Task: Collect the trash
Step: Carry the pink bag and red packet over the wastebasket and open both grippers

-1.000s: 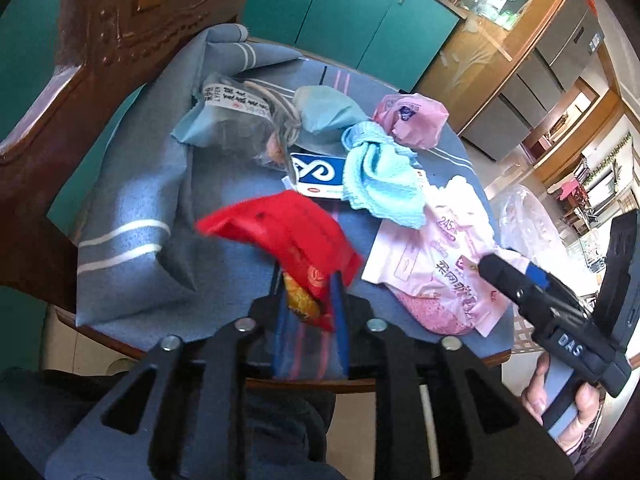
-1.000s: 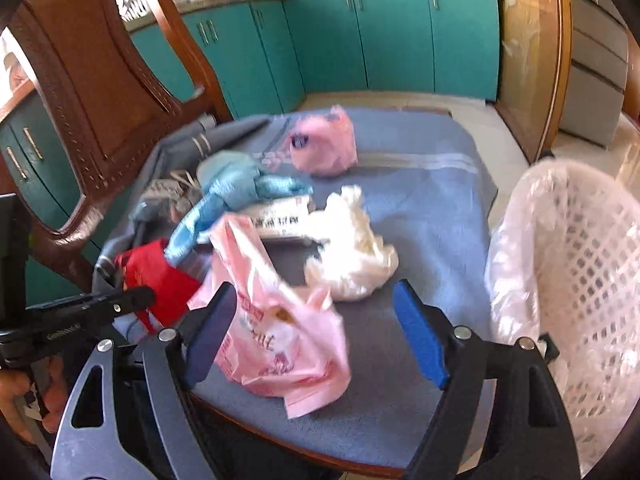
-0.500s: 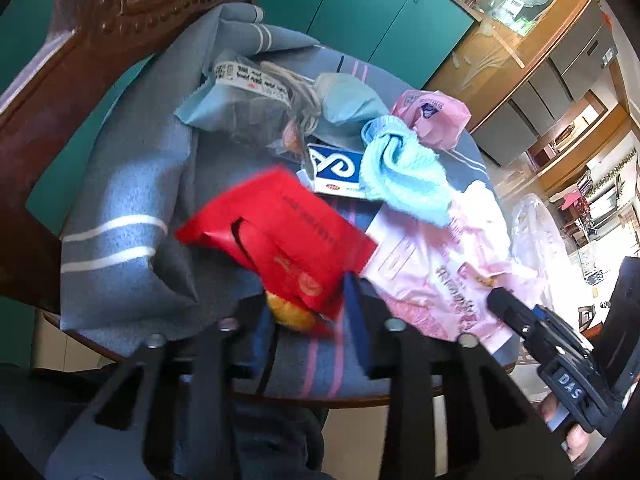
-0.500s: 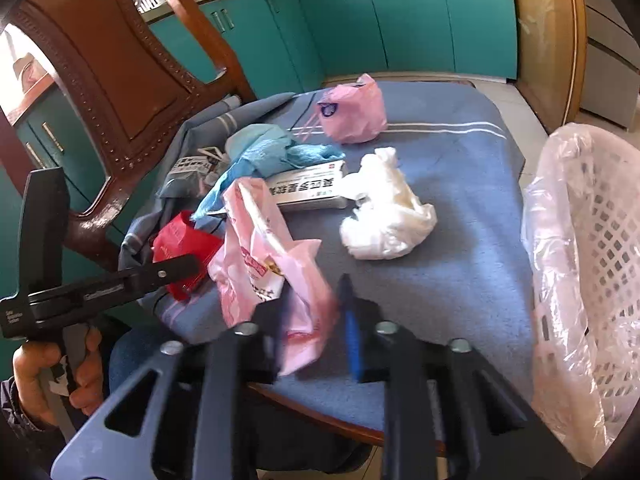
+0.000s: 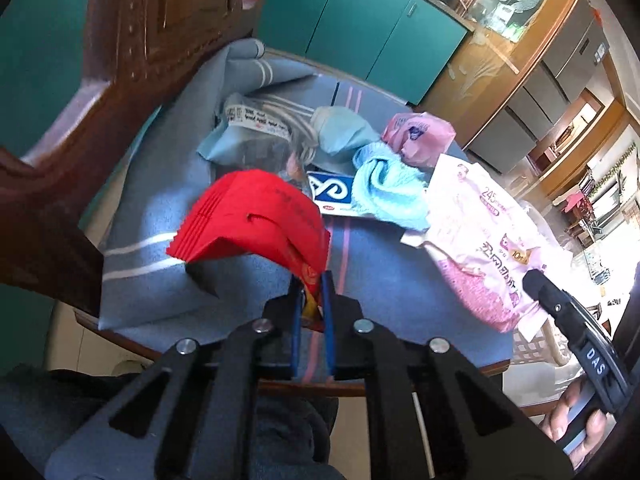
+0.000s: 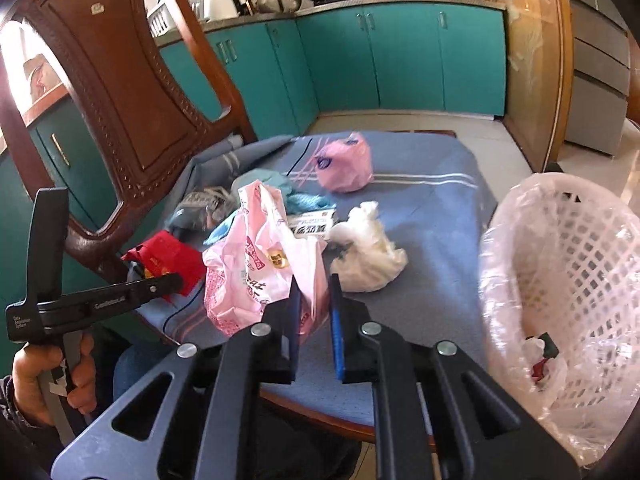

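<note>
My left gripper (image 5: 311, 280) is shut on a red snack wrapper (image 5: 256, 220) and holds it lifted above the blue tablecloth (image 5: 160, 168). My right gripper (image 6: 314, 284) is shut on a pink plastic package (image 6: 256, 256), also lifted; the package shows in the left wrist view (image 5: 480, 240) too. The red wrapper appears in the right wrist view (image 6: 164, 256) at the left. A white lattice bin (image 6: 568, 280) lined with a clear bag stands at the right of the table.
On the cloth lie a crumpled white tissue (image 6: 368, 256), a pink bag (image 6: 344, 164), a light blue rag (image 5: 388, 196), a blue-and-white box (image 5: 332, 194) and a clear packet (image 5: 256, 136). A carved wooden chair back (image 6: 120, 92) stands at the left. Teal cabinets (image 6: 400, 56) lie behind.
Both grippers have closed on their items and lifted them: the left raised the red wrapper, the right shut on the pink package and pulled it up off the table.
</note>
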A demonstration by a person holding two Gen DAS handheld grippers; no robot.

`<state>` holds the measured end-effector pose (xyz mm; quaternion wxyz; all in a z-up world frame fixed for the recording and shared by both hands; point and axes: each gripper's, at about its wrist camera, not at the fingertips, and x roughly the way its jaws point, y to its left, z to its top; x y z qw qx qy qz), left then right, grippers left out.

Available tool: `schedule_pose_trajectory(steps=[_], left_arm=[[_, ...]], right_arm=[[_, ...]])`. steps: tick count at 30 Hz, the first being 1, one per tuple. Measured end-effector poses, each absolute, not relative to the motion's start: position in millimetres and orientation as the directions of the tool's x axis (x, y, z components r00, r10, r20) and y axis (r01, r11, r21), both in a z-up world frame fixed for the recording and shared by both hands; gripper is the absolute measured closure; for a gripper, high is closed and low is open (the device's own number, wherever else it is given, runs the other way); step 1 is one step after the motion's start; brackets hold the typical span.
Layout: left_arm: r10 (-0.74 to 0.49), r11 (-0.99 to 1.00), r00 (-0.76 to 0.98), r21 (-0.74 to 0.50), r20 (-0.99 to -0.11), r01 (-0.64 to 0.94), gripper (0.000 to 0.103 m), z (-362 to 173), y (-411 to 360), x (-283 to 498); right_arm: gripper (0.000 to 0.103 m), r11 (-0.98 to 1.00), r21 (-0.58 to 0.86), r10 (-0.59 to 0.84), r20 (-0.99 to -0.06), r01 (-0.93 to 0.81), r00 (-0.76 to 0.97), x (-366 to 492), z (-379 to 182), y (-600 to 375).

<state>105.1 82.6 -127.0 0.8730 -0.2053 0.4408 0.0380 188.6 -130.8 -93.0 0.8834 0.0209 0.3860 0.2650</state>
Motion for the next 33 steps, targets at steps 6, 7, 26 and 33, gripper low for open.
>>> schedule_pose_trajectory(steps=[6, 7, 26, 33], left_arm=[[-0.143, 0.917, 0.627, -0.34, -0.765, -0.206, 0.092, -116.8, 78.8, 92.0], [-0.155, 0.919, 0.636, -0.347, -0.756, -0.188, 0.092, -114.2, 77.2, 89.9], [-0.307, 0.926, 0.71, -0.372, -0.634, 0.068, 0.092, -62.9, 7.7, 94.1], [-0.468, 0.882, 0.626, -0.368, -0.624, 0.294, 0.092, -48.5, -93.9, 137.3]], right_arm=[[0.089, 0.882, 0.238, 0.453, -0.665, -0.406, 0.594, 189.3, -88.4, -149.5], [0.089, 0.887, 0.241, 0.447, -0.661, -0.394, 0.603, 190.1, -86.9, -154.1], [0.089, 0.993, 0.117, 0.073, -0.557, -0.009, 0.828, 182.1, -40.9, -290.9], [0.089, 0.981, 0.136, -0.037, -0.575, 0.14, 0.818, 164.5, -54.5, -349.0]])
